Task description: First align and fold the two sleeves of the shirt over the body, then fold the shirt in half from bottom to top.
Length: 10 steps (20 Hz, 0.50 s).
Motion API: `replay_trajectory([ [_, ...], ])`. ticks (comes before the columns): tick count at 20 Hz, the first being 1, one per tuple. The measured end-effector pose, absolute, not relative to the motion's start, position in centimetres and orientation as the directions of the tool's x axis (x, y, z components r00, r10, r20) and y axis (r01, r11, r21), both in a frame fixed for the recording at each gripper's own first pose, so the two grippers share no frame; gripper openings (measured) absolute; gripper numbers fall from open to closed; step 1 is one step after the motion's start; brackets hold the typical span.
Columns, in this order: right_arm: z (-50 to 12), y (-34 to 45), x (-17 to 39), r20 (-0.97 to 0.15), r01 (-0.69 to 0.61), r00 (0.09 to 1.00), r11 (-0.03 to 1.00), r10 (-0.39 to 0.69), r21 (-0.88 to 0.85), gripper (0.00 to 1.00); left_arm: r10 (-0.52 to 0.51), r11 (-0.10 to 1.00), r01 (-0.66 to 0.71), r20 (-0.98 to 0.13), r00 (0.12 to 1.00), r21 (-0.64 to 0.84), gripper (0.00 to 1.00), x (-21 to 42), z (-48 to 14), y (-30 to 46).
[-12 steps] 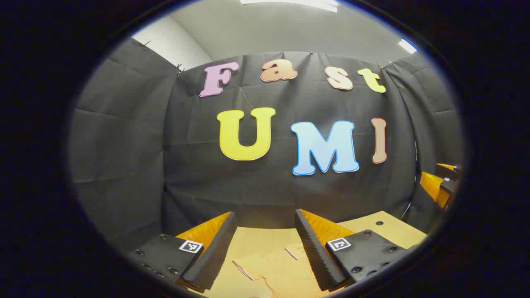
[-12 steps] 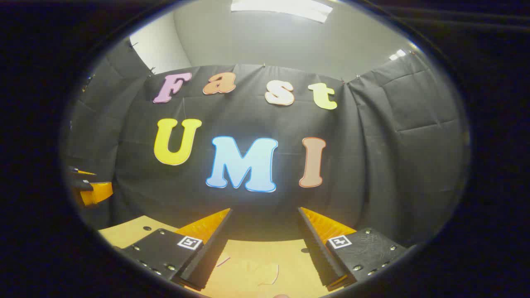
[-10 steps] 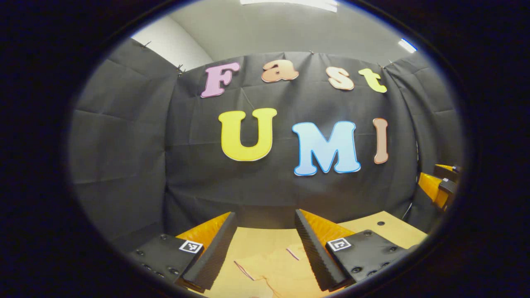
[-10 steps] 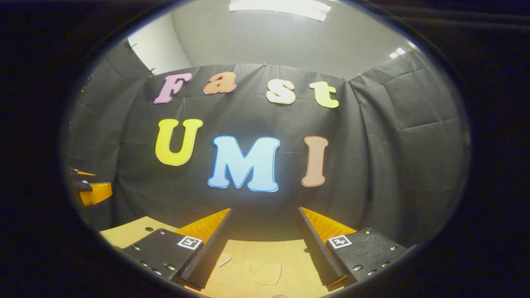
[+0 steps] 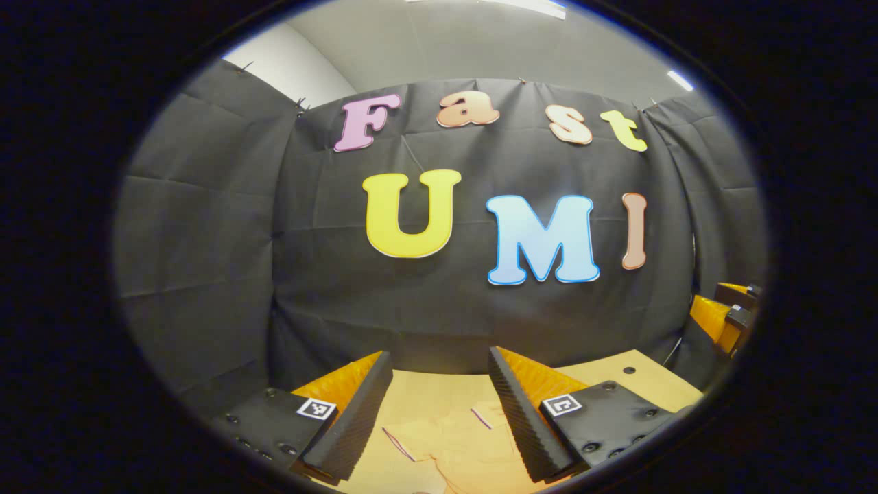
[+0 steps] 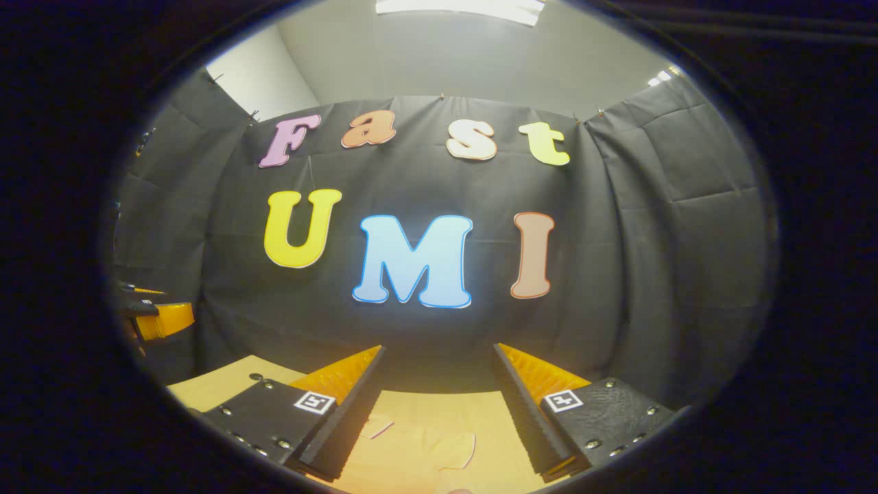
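Below both cameras, the shirt lay flat on the wooden table, pale against it, its edges faintly outlined. Left gripper was spread wide, nothing between its fingers, held above the cloth and aimed toward the booth wall. Right gripper likewise gaped, empty, over the shirt near the table's far edge. Each gripper showed at the other's side: right one, left one.

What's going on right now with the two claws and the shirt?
Left gripper open, empty. Right gripper open, empty. Shirt flat on table below both. Nothing in the way.
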State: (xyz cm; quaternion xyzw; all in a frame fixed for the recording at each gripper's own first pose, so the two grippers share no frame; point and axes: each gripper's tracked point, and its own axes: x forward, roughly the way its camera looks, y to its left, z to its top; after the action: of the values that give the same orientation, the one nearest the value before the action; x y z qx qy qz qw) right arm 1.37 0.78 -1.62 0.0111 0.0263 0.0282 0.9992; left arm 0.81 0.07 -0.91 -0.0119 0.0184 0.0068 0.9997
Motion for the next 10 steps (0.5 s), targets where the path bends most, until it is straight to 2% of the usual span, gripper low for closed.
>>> replay_trajectory([
  [10, -2.3, 2.2, 1.9, -0.075, -0.090, 0.993, 0.995, 0.092, 0.031, 0.95, 0.016, 1.000, -0.016, -0.029, 0.999, -0.009, 0.94, 0.8, -0.5, 0.2],
])
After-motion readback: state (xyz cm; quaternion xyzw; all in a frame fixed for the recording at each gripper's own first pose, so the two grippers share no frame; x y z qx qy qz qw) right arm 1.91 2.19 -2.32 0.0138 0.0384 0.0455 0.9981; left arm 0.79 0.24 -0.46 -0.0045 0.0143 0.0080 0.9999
